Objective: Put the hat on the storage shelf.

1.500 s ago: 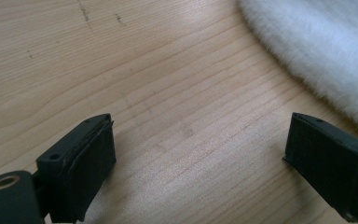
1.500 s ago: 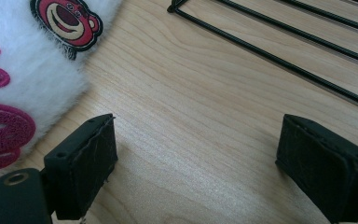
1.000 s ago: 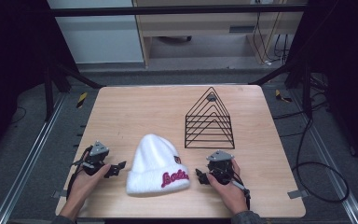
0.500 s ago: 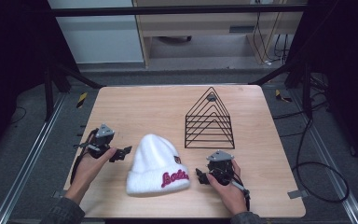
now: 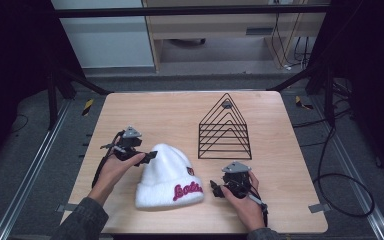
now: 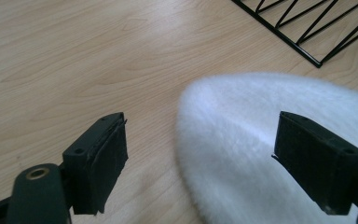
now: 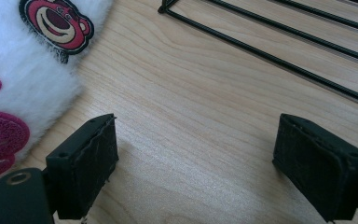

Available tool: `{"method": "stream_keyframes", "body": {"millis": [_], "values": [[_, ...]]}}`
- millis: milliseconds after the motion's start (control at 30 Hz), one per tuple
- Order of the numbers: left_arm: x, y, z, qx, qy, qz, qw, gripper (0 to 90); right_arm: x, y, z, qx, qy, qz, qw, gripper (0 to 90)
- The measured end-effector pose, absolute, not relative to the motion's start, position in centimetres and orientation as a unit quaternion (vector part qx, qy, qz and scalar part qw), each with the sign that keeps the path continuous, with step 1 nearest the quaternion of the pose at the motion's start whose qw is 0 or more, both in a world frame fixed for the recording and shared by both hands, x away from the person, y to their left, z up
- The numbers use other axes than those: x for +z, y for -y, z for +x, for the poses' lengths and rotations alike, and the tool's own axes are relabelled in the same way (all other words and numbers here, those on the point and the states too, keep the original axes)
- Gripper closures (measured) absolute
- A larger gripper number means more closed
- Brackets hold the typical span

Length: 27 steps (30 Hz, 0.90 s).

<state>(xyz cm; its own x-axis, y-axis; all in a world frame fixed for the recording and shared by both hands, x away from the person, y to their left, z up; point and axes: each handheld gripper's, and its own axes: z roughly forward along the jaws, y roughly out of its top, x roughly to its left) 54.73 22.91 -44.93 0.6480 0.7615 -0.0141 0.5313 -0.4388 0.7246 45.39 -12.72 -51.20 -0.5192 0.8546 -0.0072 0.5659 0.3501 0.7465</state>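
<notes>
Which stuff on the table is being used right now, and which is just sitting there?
Being used:
white fluffy hat
left gripper, open at the hat's top
right gripper, open beside the hat's brim

Just sitting there:
black wire rack
cables on the floor

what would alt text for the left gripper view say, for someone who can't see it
The left gripper, its two black jaws wide open, points at the rounded crown of a fluffy white knit hat lying on a light wooden table; one jaw is over the hat, the other over bare wood. The base of a black wire rack crosses the top right corner.
</notes>
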Motion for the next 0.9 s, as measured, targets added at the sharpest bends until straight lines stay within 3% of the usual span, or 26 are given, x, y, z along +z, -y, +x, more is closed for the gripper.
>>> {"method": "stream_keyframes", "body": {"millis": [500, 733, 900], "values": [[-48.1, -20.9, 56.4, 0.129, -0.397, 0.854, 0.311, 30.0, -51.2, 12.7, 45.3, 0.356, -0.797, 0.444, 0.202, 13.8], [-48.1, -20.5, 56.2, 0.11, -0.399, 0.86, 0.3, 44.9, -51.2, 12.7, 45.3, 0.356, -0.797, 0.444, 0.202, 13.8], [-47.8, -20.2, 56.0, 0.107, -0.391, 0.866, 0.292, 63.0, -51.2, 12.7, 45.3, 0.356, -0.797, 0.444, 0.202, 13.8]]}}
